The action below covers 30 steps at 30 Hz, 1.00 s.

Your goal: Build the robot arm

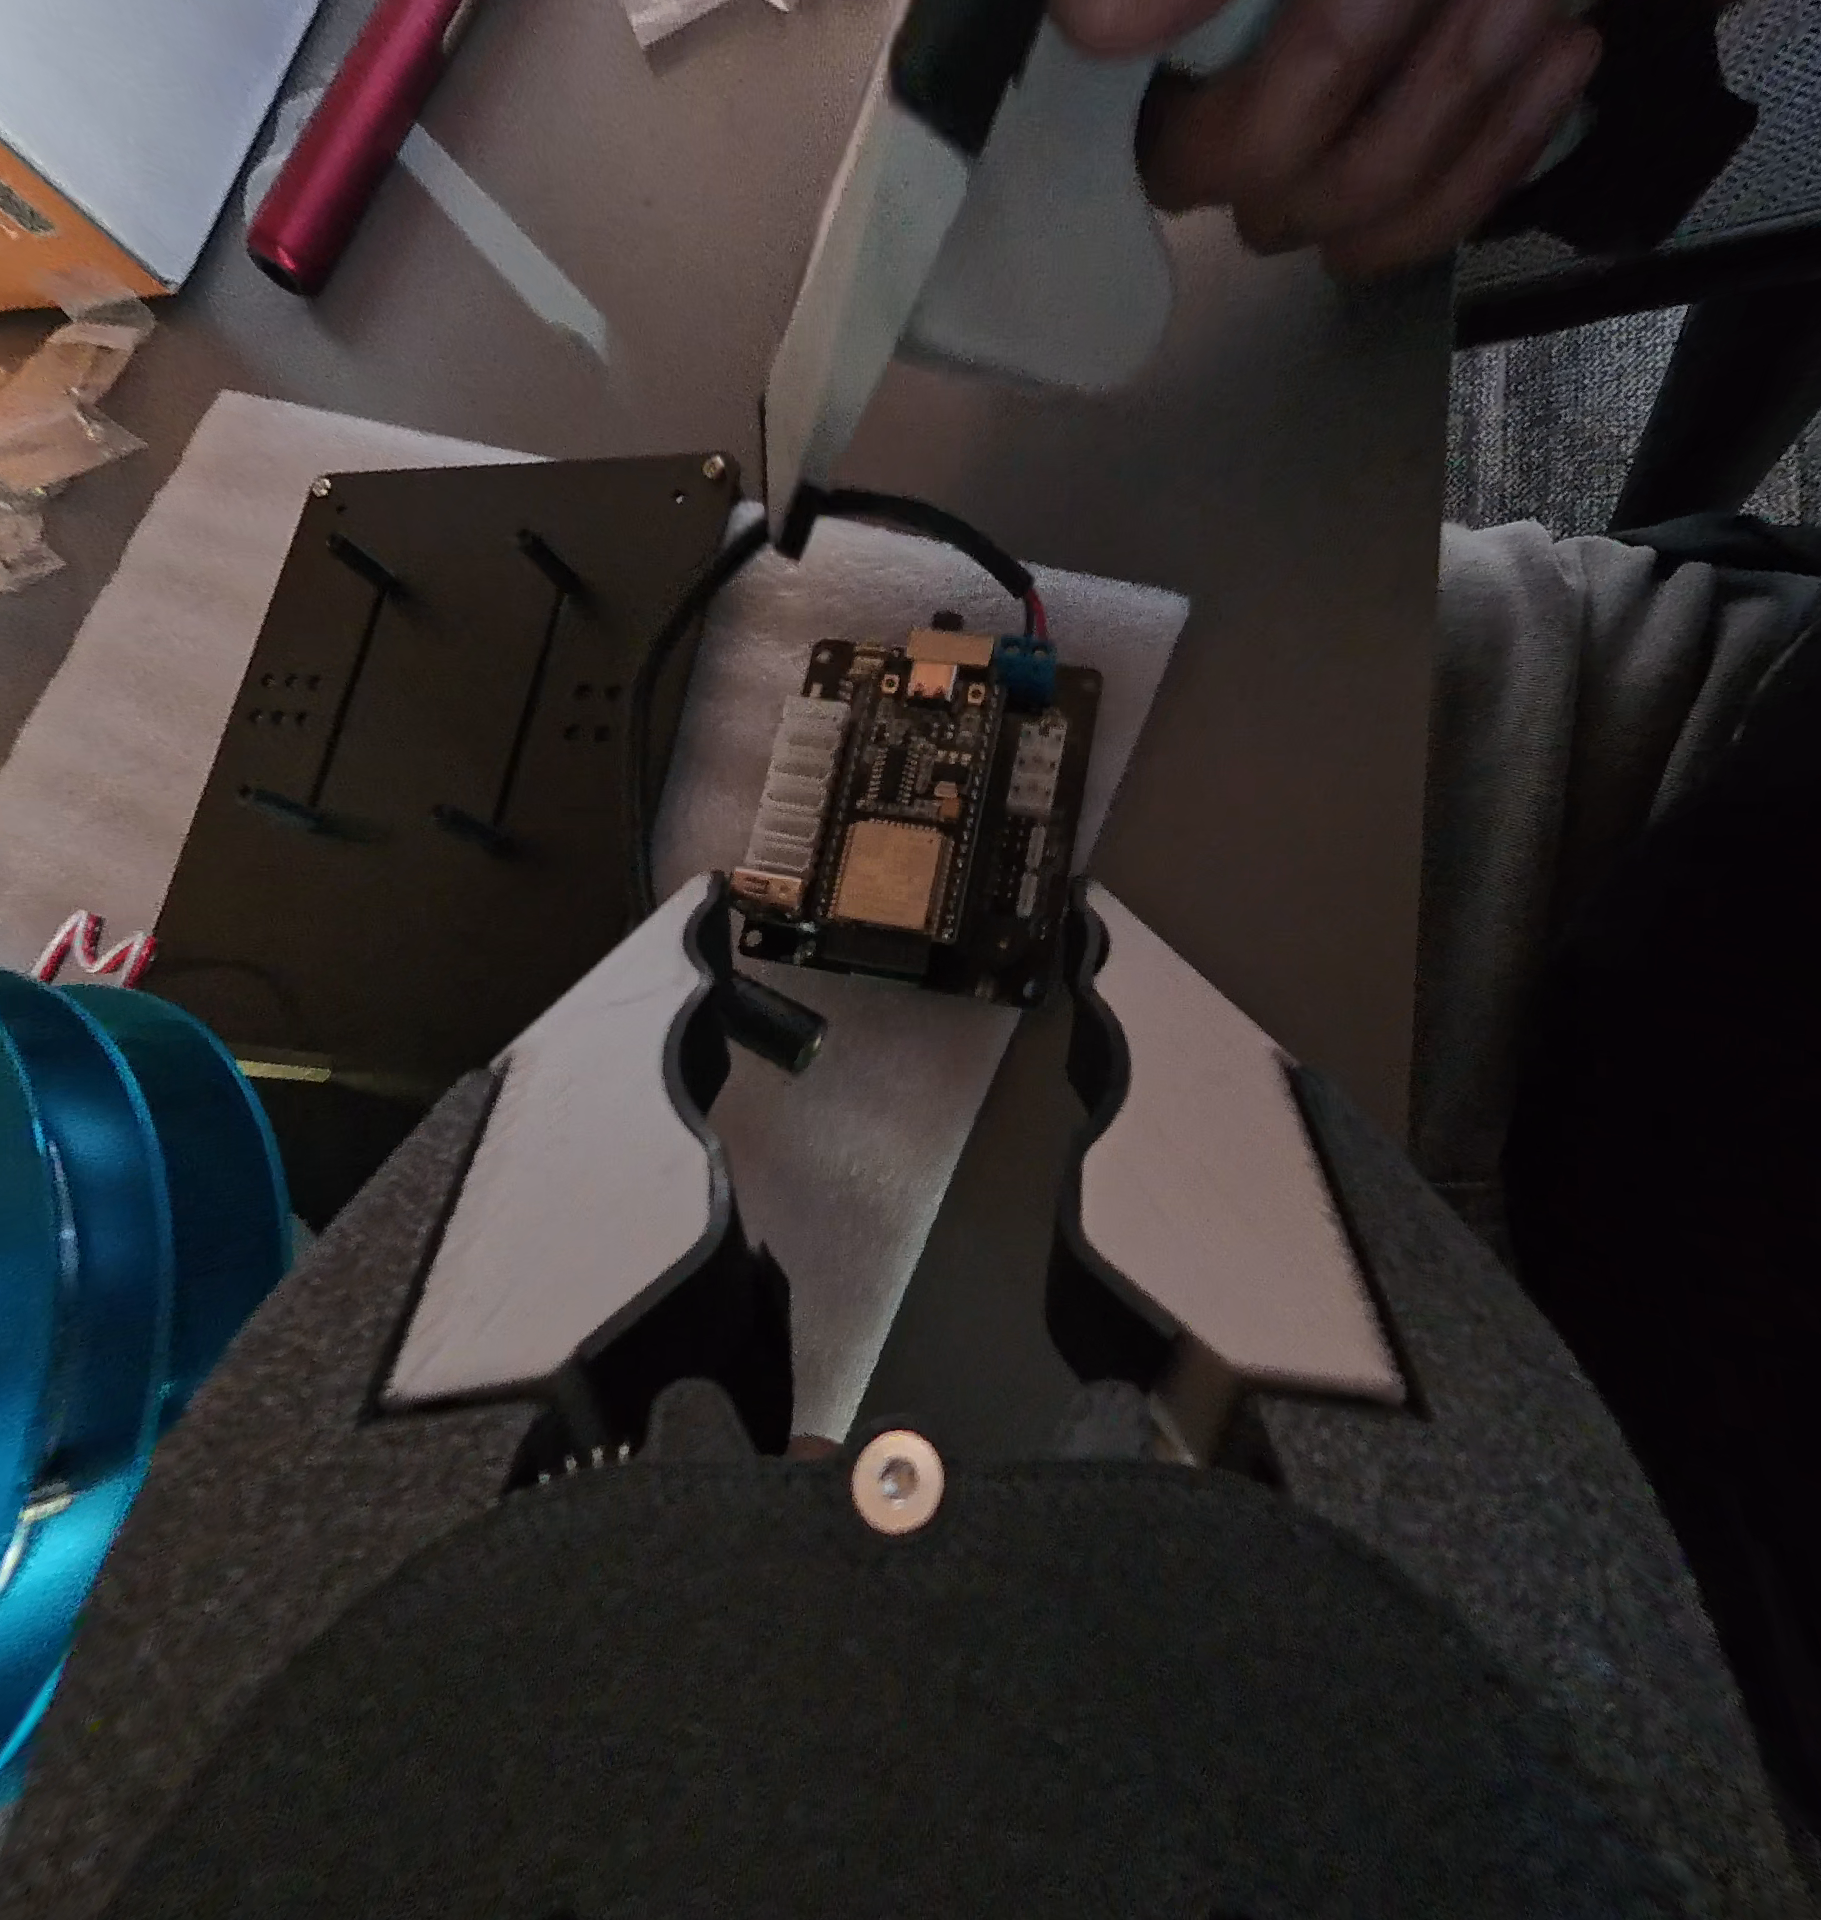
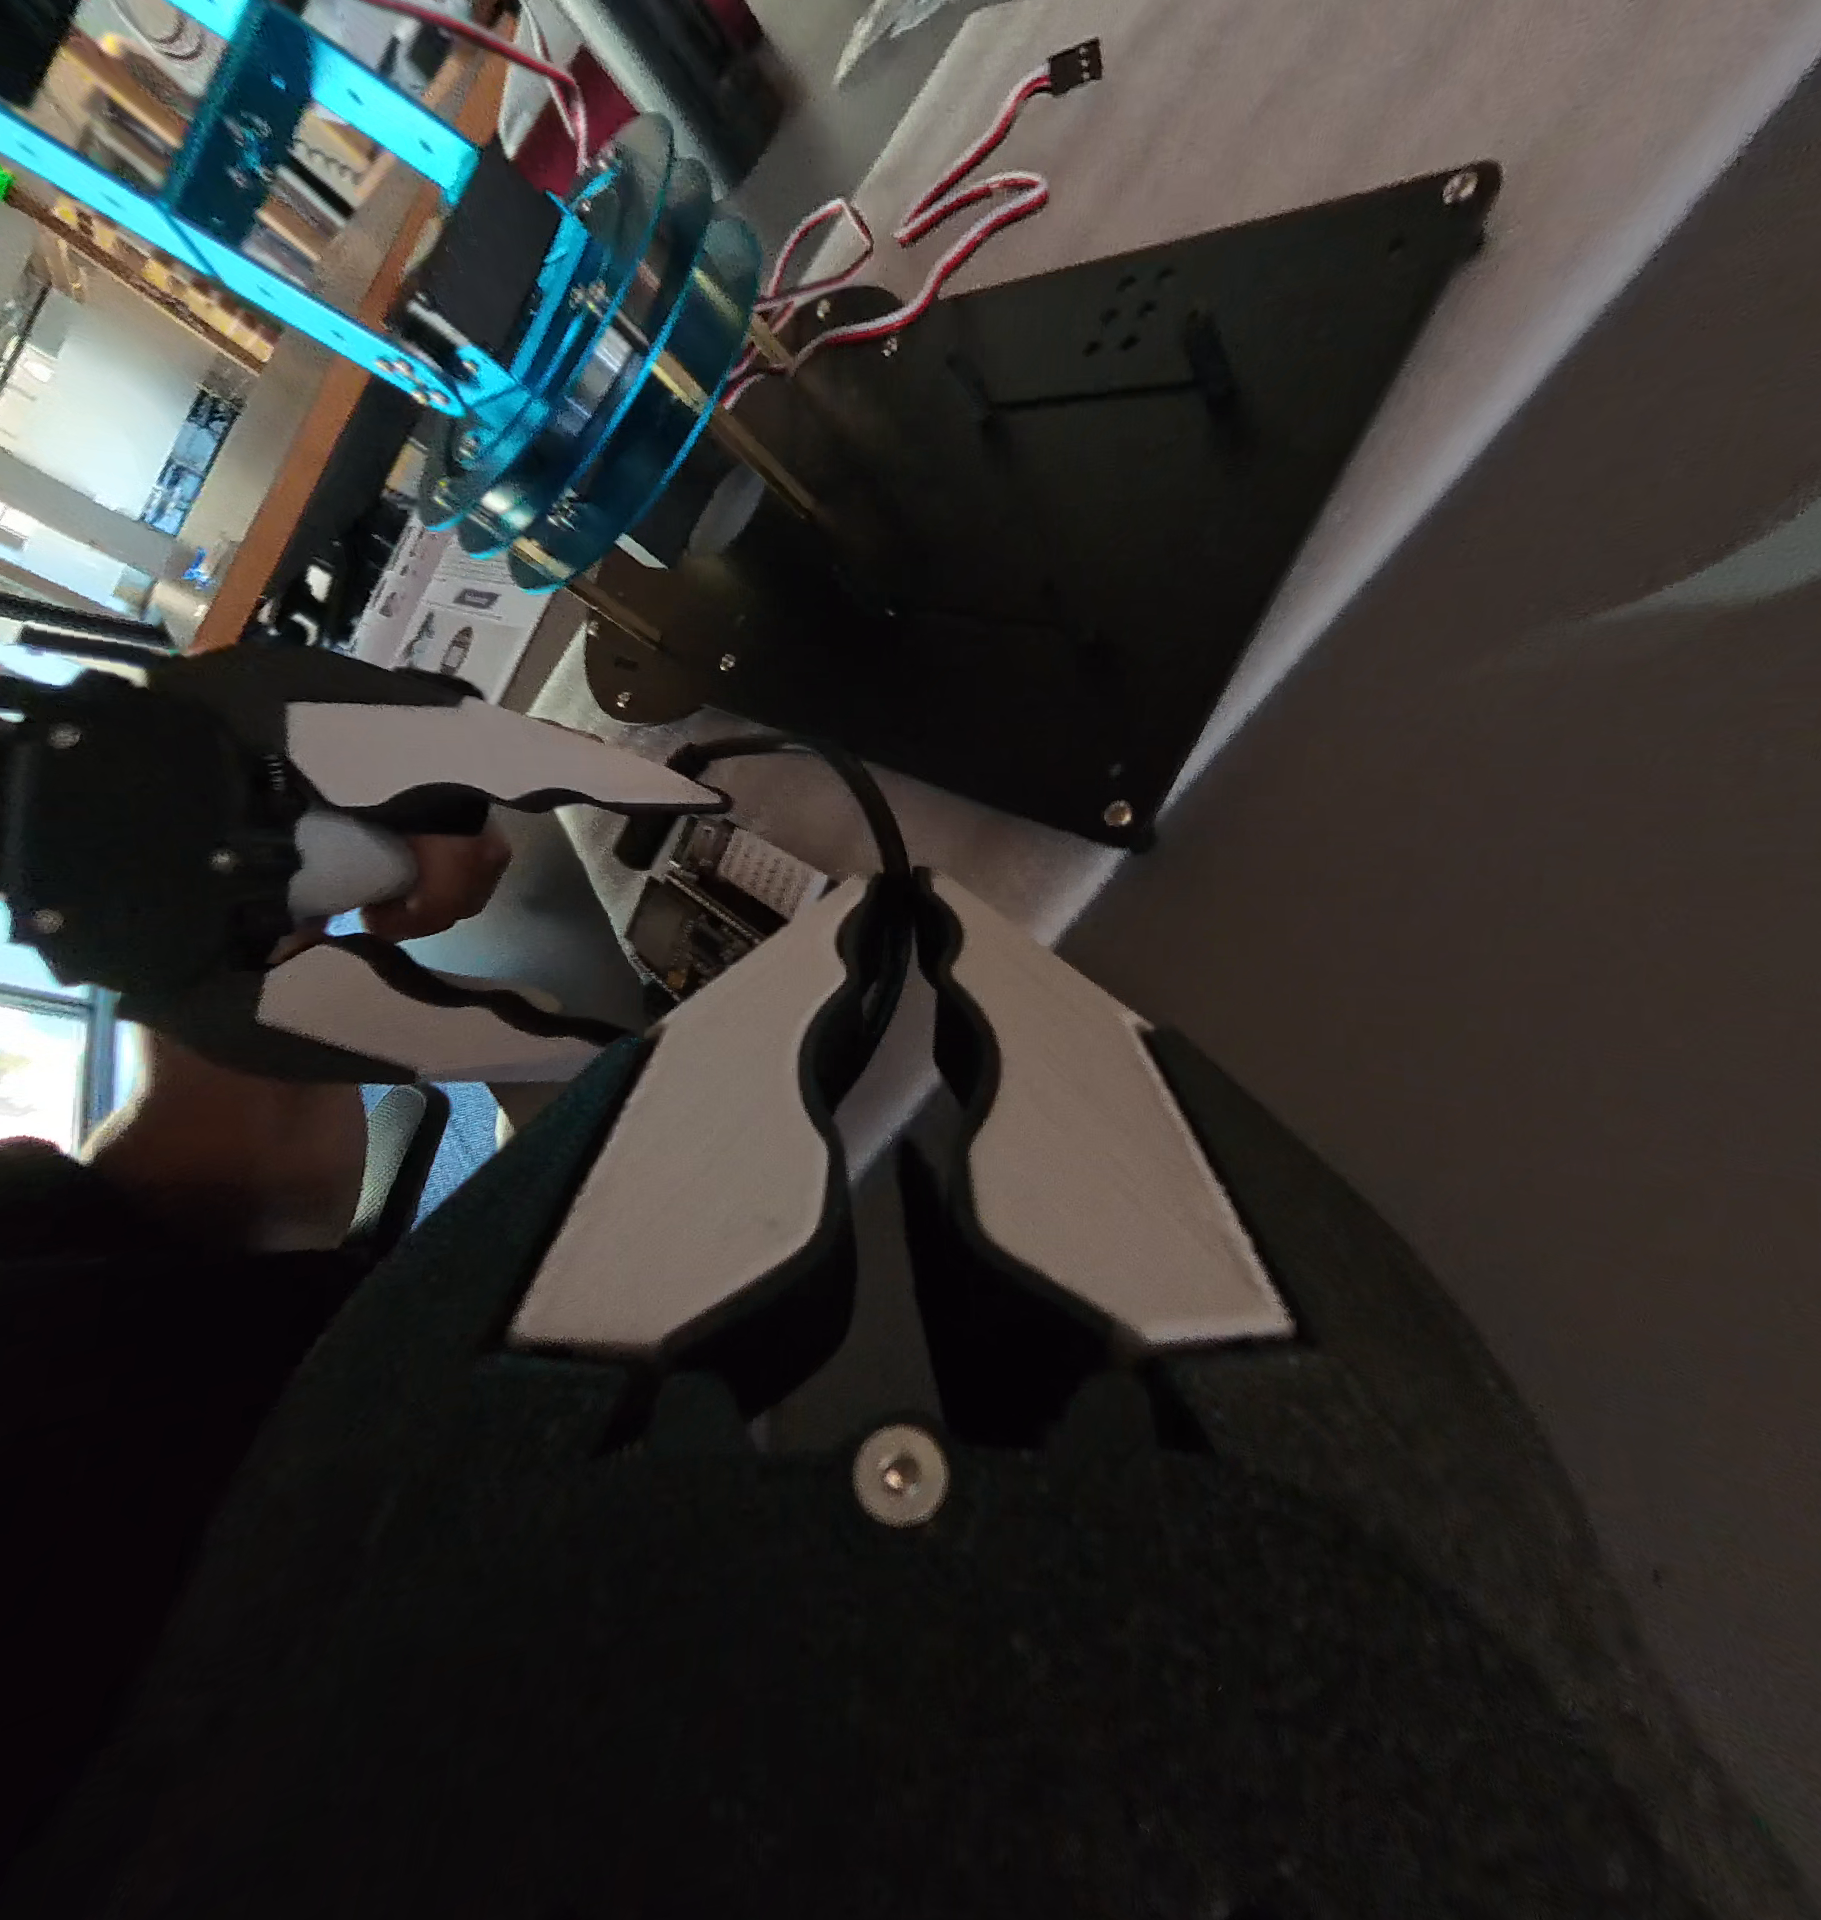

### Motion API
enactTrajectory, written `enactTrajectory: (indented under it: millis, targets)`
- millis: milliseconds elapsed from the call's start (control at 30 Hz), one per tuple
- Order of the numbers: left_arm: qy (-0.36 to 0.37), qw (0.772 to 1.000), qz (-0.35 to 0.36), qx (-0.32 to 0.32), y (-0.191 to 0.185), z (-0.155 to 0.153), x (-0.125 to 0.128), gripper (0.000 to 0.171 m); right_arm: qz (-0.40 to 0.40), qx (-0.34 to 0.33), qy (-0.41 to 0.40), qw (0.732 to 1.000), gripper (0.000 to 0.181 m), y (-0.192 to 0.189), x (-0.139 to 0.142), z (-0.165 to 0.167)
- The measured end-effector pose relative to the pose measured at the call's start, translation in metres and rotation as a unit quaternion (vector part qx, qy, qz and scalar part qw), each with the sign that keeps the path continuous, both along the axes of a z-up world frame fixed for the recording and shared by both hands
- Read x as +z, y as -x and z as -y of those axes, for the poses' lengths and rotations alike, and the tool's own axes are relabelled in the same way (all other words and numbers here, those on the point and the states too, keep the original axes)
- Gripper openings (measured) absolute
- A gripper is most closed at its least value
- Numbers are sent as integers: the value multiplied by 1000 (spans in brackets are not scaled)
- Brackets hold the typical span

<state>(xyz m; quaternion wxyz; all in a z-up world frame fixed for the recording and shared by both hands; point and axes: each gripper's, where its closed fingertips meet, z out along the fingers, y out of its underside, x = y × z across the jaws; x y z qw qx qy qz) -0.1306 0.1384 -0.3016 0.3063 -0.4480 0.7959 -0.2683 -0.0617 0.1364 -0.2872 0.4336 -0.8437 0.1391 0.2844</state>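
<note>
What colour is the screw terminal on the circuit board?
Blue screw terminal, clearest in the left wrist view.

A grey desk [image 1: 1301,520] carries everything. Beyond it, left of the right hand-held gripper [image 2: 890,883], bright windows [image 2: 12,1049] (daylight behind) and an orange-brown wooden frame [image 2: 334,416].

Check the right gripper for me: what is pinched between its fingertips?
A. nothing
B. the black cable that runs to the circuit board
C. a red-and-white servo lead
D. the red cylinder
B: in the right wrist view the right gripper is closed on the black cable, which loops from the circuit board.
</note>
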Motion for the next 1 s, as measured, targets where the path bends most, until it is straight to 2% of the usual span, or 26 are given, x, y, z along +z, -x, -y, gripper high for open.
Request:
enactTrajectory:
  millis: [133,233,333,400,500,600,667,867,1000]
  targets:
    - [18,1000,4,-1,2,5,7,69,26,6,1,1000,2,1,0,1]
    - [52,999,14,6,7,3,17,70,52,51,21,997,4,2,0,8]
    - [70,997,15,8,12,1,20,69,151,122,21,981,13,-6,7,10]
    - [76,997,13,10,11,0,19,67,196,183,-14,963,29,-4,24,0]
    - [80,997,4,3,9,2,17,66,247,291,-57,923,29,13,37,-25]
    - [63,998,5,0,9,3,17,66,323,408,-43,853,29,29,16,-43]
    - [57,998,11,4,8,3,18,67,357,450,-15,818,25,29,1,-50]
    - [95,995,36,24,15,3,21,66,346,494,-6,798,17,35,-6,-57]
    - [197,979,19,51,44,0,26,68,341,509,-18,790,23,41,-10,-56]
